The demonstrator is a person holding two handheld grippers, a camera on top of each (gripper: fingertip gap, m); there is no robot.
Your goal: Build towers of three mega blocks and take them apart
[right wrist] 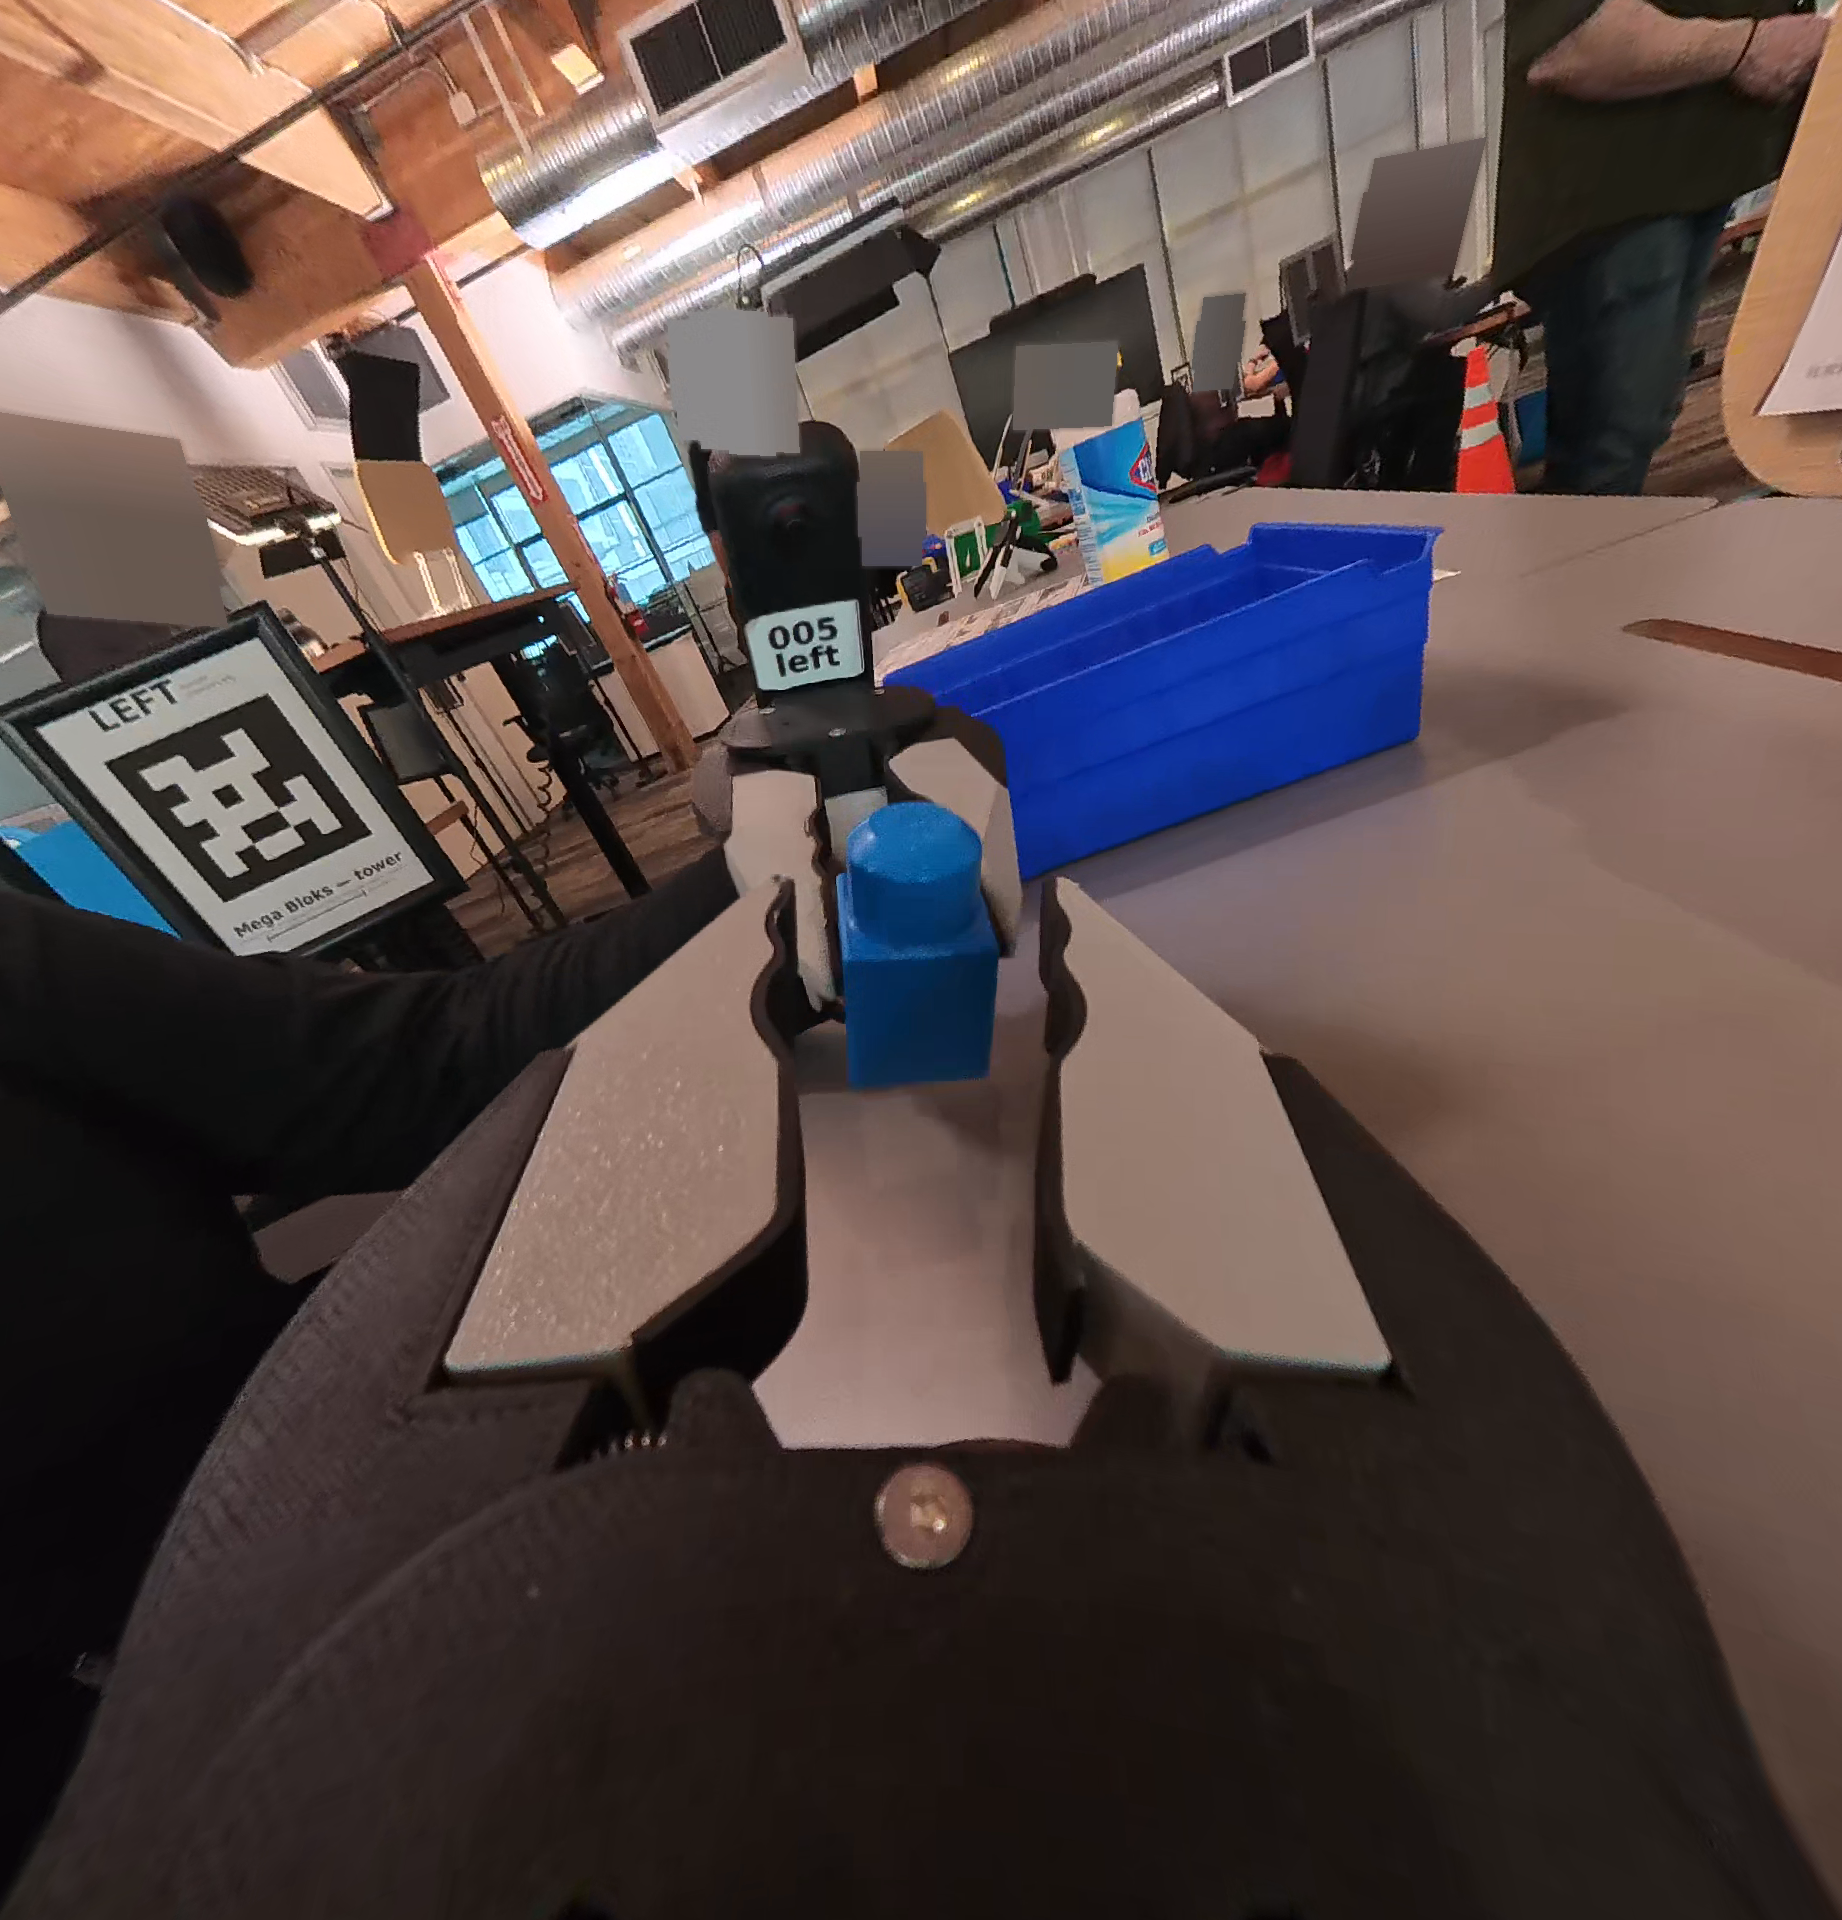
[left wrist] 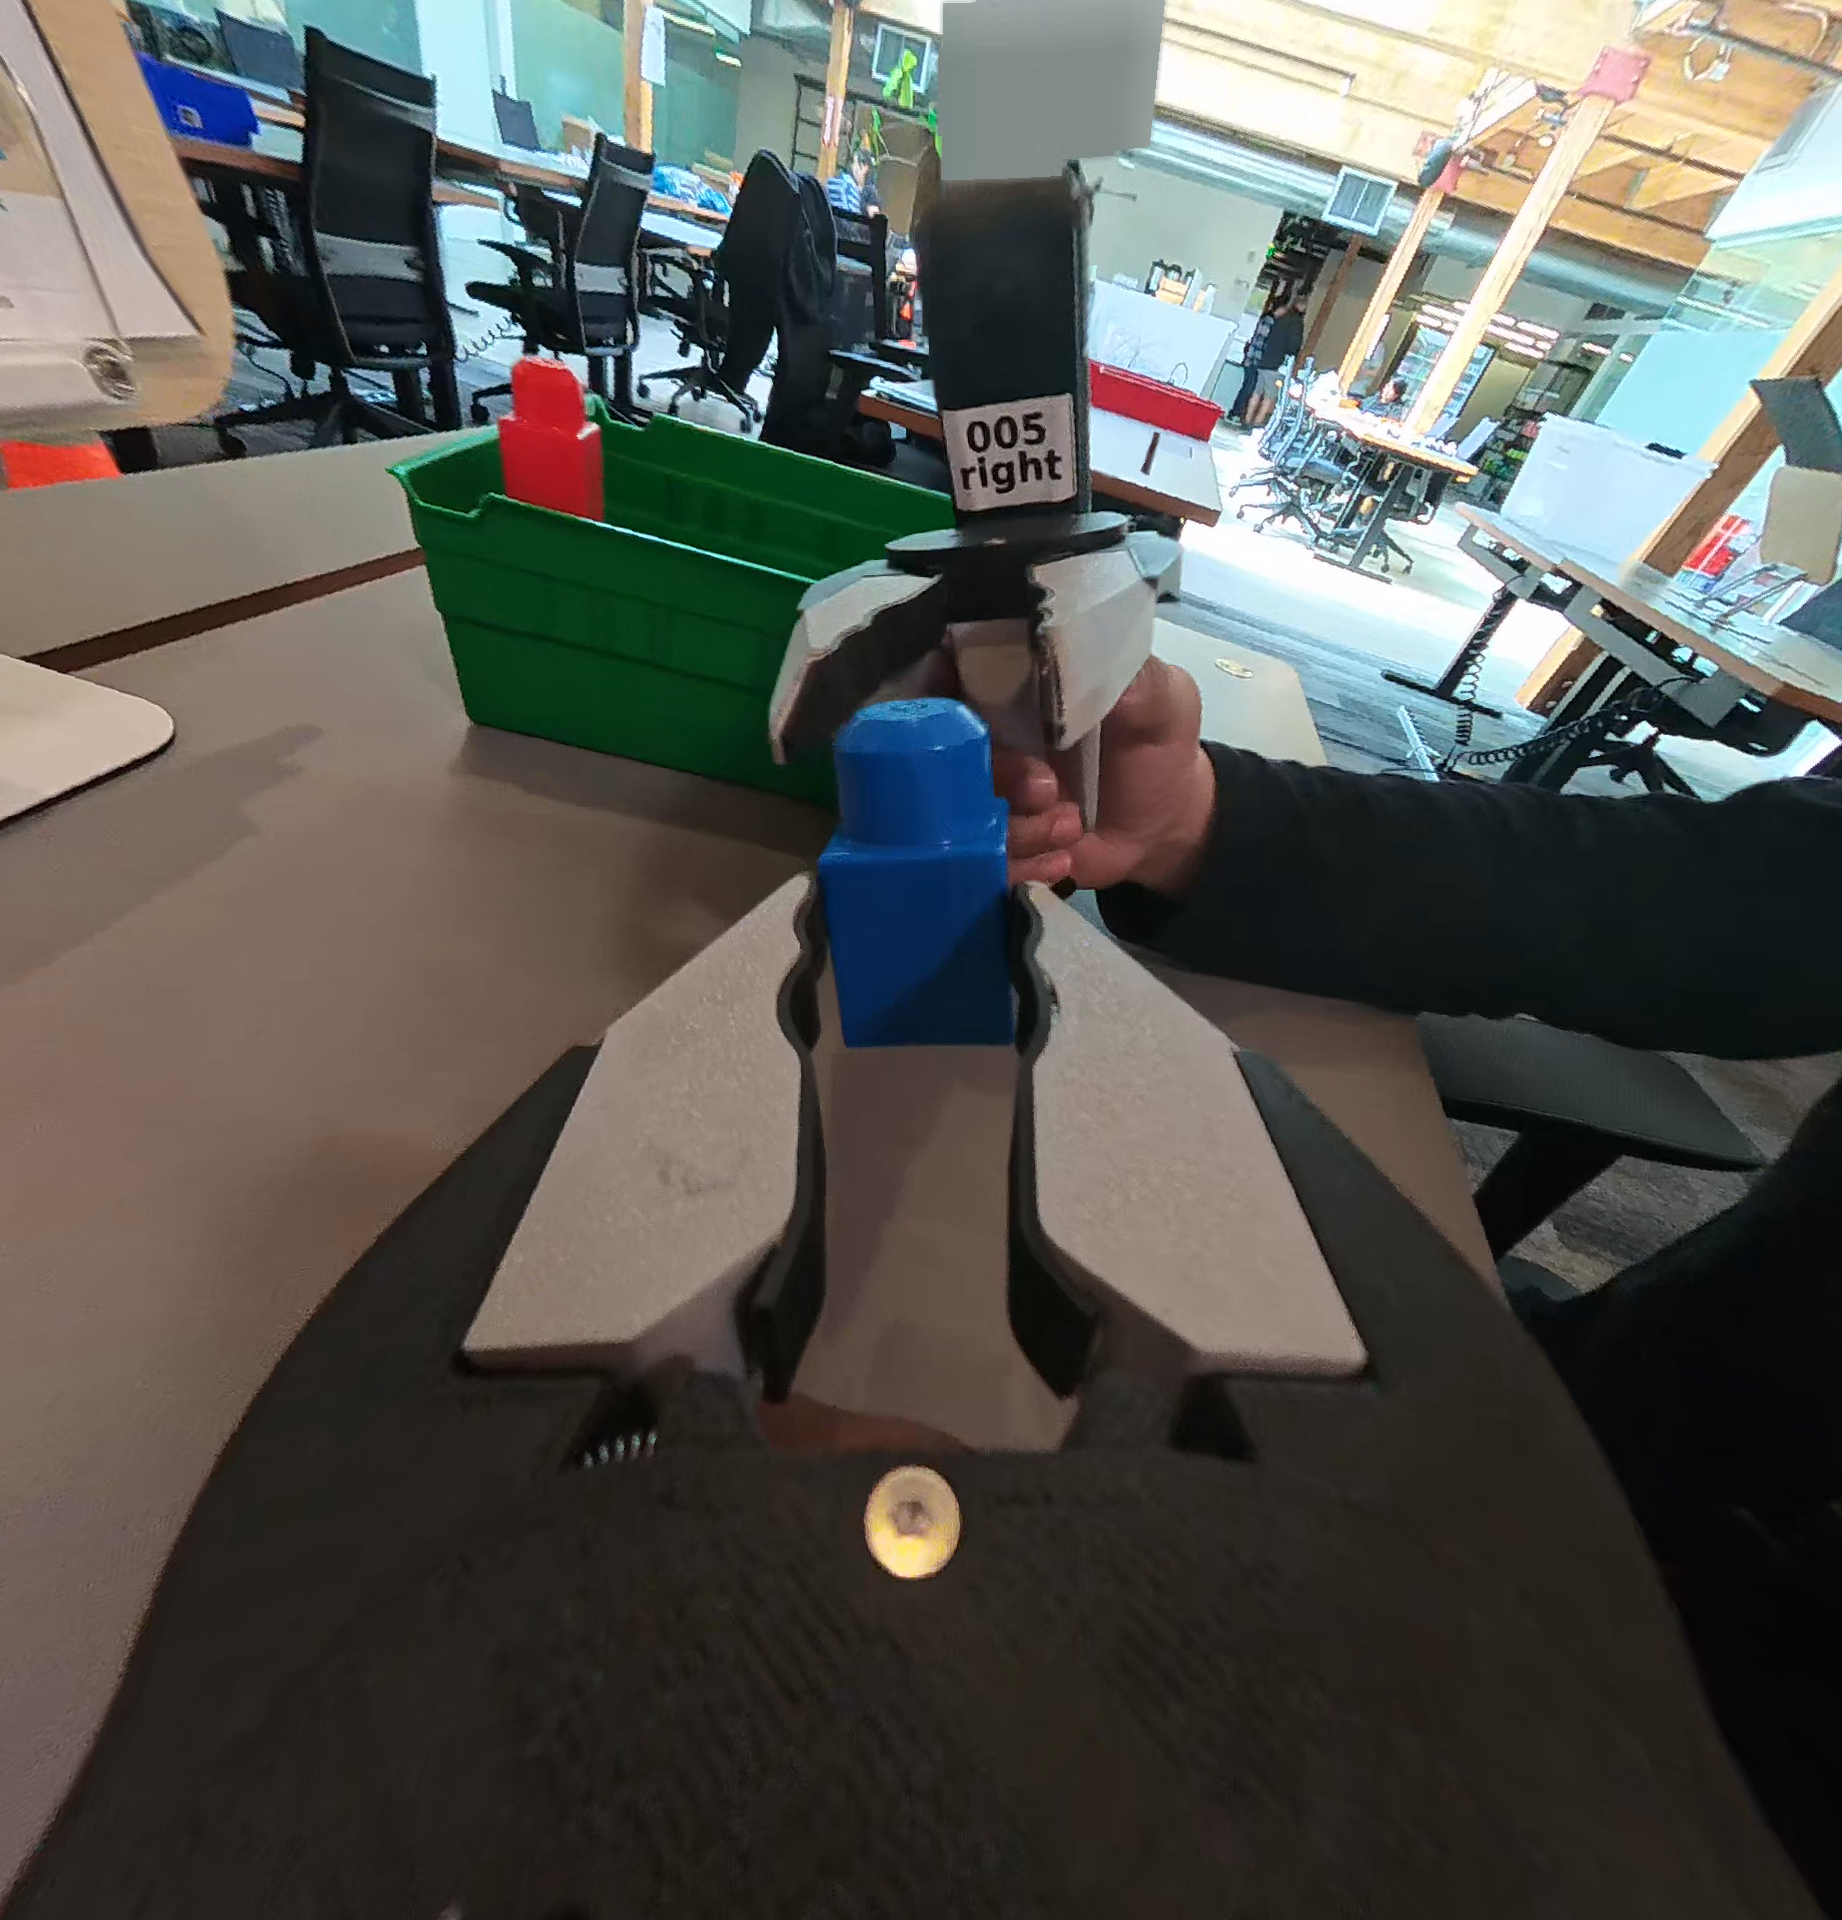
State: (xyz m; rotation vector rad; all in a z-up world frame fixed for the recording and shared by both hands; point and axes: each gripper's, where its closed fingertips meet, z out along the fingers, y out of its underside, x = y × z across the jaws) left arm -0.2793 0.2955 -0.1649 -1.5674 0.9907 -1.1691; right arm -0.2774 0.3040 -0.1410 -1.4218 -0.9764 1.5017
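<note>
Blue mega block (left wrist: pixel 917 914): one single-stud piece, upright, stud on top, held just above the grey tabletop (left wrist: pixel 273 935), between the two tools that face each other

Left wrist view, listed left to right:
- white flat item (left wrist: pixel 34 727) at the left edge of the tabletop, only partly seen
- red mega block (left wrist: pixel 549 442) standing upright in the far left end of a green bin (left wrist: pixel 605 623), which is set on the tabletop behind the blue mega block
- left tool (left wrist: pixel 917 966): fingers pressed against both flanks of the blue mega block, which is pinched at its lower body
- right tool (left wrist: pixel 984 727): seen just behind the blue mega block, pointing this way, gripped by a hand (left wrist: pixel 1114 800) in a dark sleeve; its fingers are set apart from one another

Right wrist view, listed left to right:
- framed sign (right wrist: pixel 231 790) with a black-and-white marker, standing off the left side of the tabletop
- right tool (right wrist: pixel 912 987): fingers spread, a gap visible on each side of the blue mega block (right wrist: pixel 917 987), which is not gripped by them
- left tool (right wrist: pixel 875 894): seen behind the block, closed on it
- blue bin (right wrist: pixel 1208 717) placed on the tabletop (right wrist: pixel 1468 1039) to the right and farther back
- orange cone (right wrist: pixel 1483 426) seen far back at the right
</note>
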